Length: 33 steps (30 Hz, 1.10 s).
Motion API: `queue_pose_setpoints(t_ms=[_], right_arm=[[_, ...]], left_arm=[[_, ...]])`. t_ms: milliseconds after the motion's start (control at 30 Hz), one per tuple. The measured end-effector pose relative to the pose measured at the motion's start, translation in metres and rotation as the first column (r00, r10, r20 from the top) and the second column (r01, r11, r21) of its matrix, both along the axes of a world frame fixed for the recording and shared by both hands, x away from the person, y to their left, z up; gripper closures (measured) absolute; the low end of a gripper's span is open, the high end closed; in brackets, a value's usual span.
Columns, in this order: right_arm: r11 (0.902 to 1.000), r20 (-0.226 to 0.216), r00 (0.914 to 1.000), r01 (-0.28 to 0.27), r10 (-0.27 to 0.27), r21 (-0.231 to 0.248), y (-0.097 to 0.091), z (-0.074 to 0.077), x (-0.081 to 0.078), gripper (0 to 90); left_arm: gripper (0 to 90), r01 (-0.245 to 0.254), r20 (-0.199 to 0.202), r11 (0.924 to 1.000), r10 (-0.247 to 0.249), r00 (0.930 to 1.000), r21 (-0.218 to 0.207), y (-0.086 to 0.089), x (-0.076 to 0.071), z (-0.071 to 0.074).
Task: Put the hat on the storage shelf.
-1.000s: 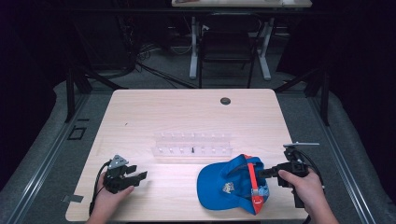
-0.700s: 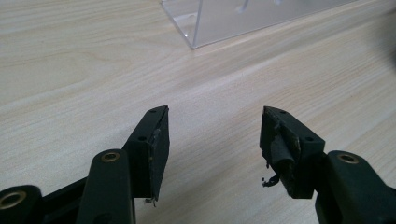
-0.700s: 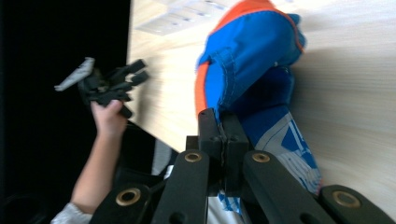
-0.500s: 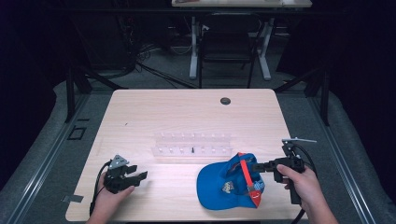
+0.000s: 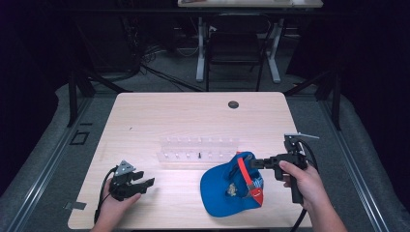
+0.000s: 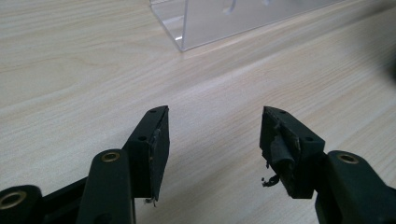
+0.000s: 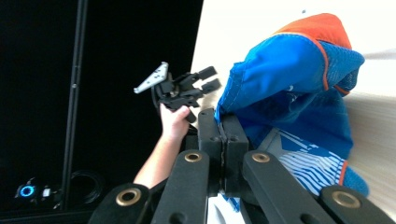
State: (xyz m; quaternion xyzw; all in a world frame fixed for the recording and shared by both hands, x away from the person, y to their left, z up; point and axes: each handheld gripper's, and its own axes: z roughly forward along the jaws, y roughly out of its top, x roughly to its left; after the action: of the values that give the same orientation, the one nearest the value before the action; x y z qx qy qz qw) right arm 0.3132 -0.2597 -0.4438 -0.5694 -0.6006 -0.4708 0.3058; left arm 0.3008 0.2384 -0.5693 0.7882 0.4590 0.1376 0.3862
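We had the right gripper point(image 5: 255, 163) clamped tight on the rim of the blue cap point(image 5: 227, 191), its jaws pinching the fabric where the red strap point(image 5: 247, 178) crosses. The cap lay at the near right of the table point(image 5: 193, 121), spreading toward eight o'clock from that gripper, its back edge lifted and its body sagging onto the wood. Its long axis ran roughly from two to eight o'clock. Our left gripper point(image 5: 140, 184) rested well apart at nine o'clock of the cap, jaws spread on nothing. The clear rack point(image 5: 198, 149) stood just beyond, at twelve o'clock. The right hand was plainly nearer.
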Motion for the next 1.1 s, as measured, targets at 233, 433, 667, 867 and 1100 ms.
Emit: queue_pose_setpoints(t_ms=[233,433,667,867,1100], right_arm=[[0.9991,0.018,0.9994,-0.031,0.031,0.029,0.014,0.015,0.003,90.0],[0.9982,0.029,0.9988,-0.041,0.040,0.043,0.024,0.025,0.007,90.0],[0.9972,0.028,0.9984,-0.051,0.049,0.056,0.034,0.034,0.011,90.0],[0.9918,0.040,0.9960,-0.084,0.080,0.097,0.046,0.039,0.011,90.0],[0.9876,0.053,0.9950,-0.091,0.085,0.128,0.059,0.047,0.015,90.0]], left_arm=[[43.0,0.008,0.003,1.0000,-0.008,1.0000,0.002,-0.002,-0.001,0.000],[43.0,0.001,0.006,1.0000,-0.001,1.0000,0.002,-0.004,-0.001,0.000],[43.0,0.010,0.001,0.9999,-0.010,0.9999,0.001,-0.004,0.000,0.000],[43.0,0.015,0.007,0.9999,-0.015,0.9999,0.004,-0.005,-0.001,0.000],[43.0,0.030,0.004,0.9994,-0.030,0.9995,-0.014,-0.008,-0.002,0.002]])
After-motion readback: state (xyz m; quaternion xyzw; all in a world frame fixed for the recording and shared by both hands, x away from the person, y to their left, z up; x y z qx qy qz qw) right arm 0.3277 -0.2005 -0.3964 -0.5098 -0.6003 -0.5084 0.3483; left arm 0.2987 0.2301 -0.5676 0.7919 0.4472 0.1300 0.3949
